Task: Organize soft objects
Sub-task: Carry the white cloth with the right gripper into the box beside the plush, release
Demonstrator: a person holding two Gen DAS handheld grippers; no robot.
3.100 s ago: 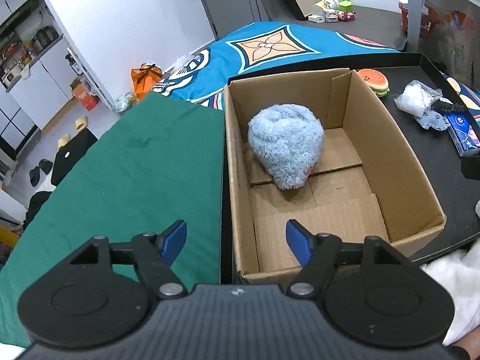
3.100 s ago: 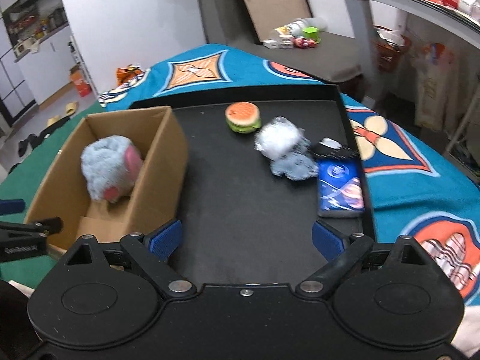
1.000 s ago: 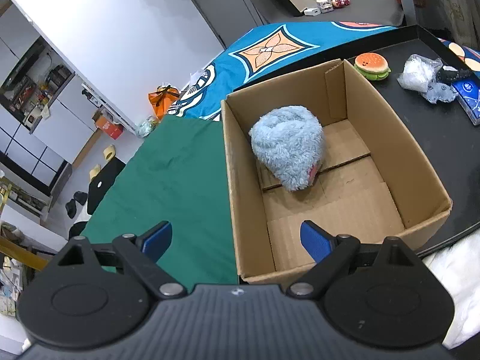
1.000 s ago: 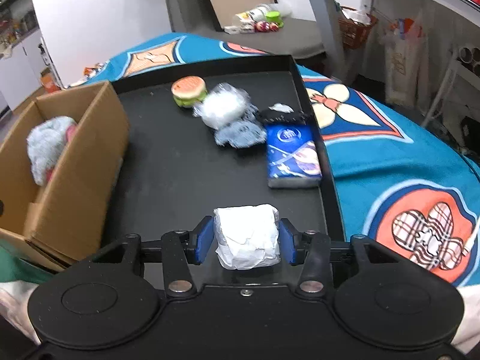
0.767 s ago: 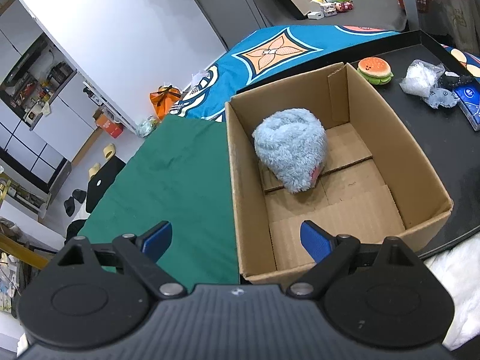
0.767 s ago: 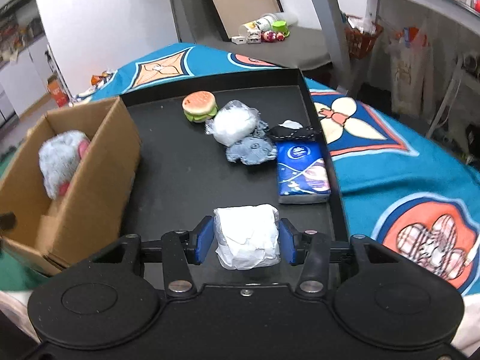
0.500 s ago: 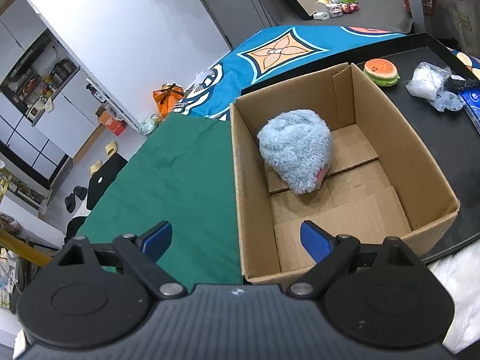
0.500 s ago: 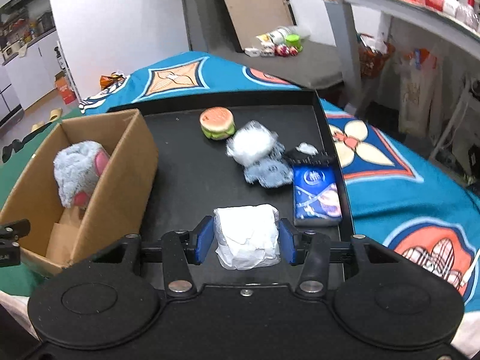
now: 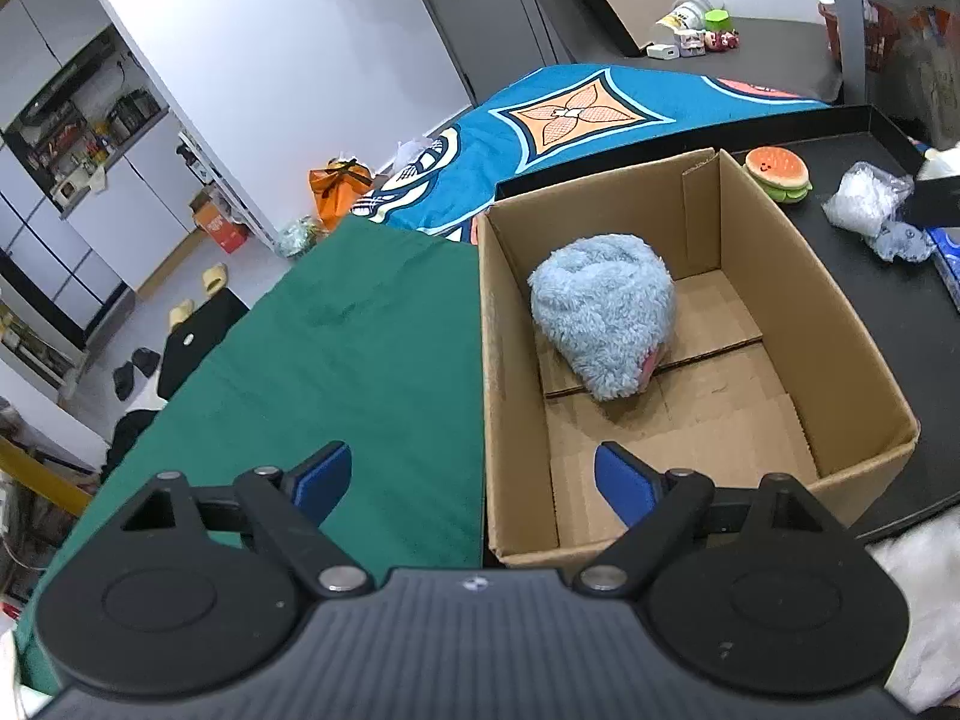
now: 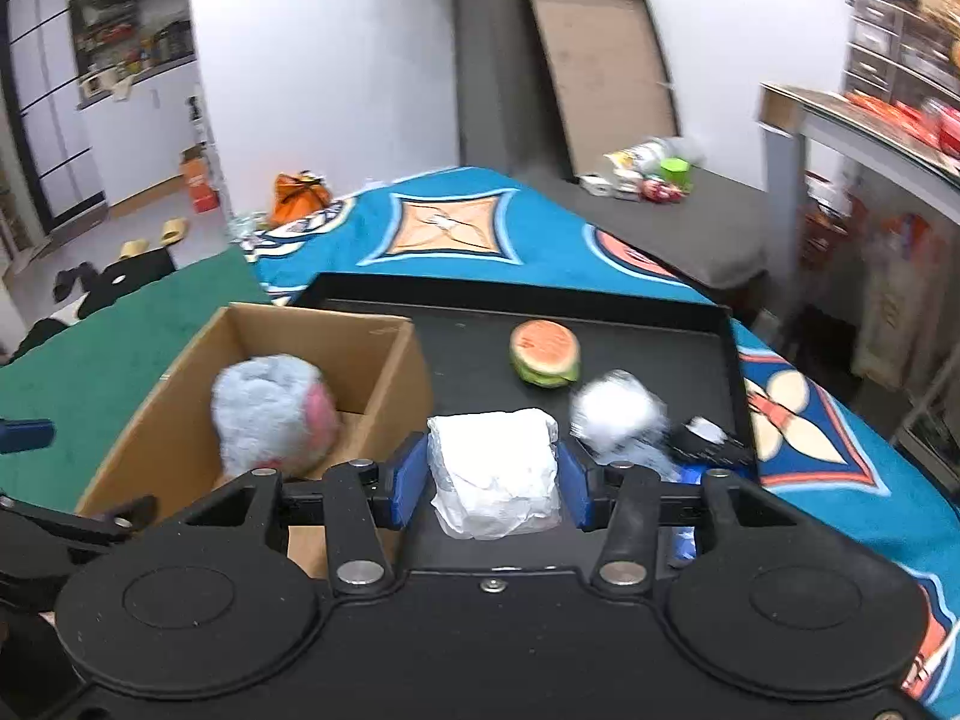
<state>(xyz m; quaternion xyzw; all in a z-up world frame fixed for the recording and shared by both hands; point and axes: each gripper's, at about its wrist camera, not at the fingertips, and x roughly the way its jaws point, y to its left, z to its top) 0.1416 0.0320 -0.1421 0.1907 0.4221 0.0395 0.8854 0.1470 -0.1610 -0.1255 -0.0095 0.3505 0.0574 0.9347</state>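
The jaws of the right gripper (image 10: 492, 483) pinch a white crumpled plastic-wrapped soft packet (image 10: 493, 471) between their blue pads, holding it above the black rectangular tray (image 10: 630, 315). The jaws of the left gripper (image 9: 474, 477) stand spread with nothing between them, having just eased slightly inward; they straddle the near left wall of the open brown cardboard box (image 9: 858, 330), one blue pad over the dark green cloth (image 9: 336, 348) and the other over the box floor. Inside the box, toward its far half, lies a fluffy pale blue plush toy with a pink patch (image 9: 603, 315). Past the held packet, on the tray to the right of the box, lie a blue printed tissue pack (image 9: 948, 261), a clear crinkled plastic bag of white stuffing (image 10: 618, 411) and, farther back, a small orange and green burger-shaped toy (image 10: 545, 354). Tray and box sit on a turquoise patterned blanket (image 10: 456, 228).
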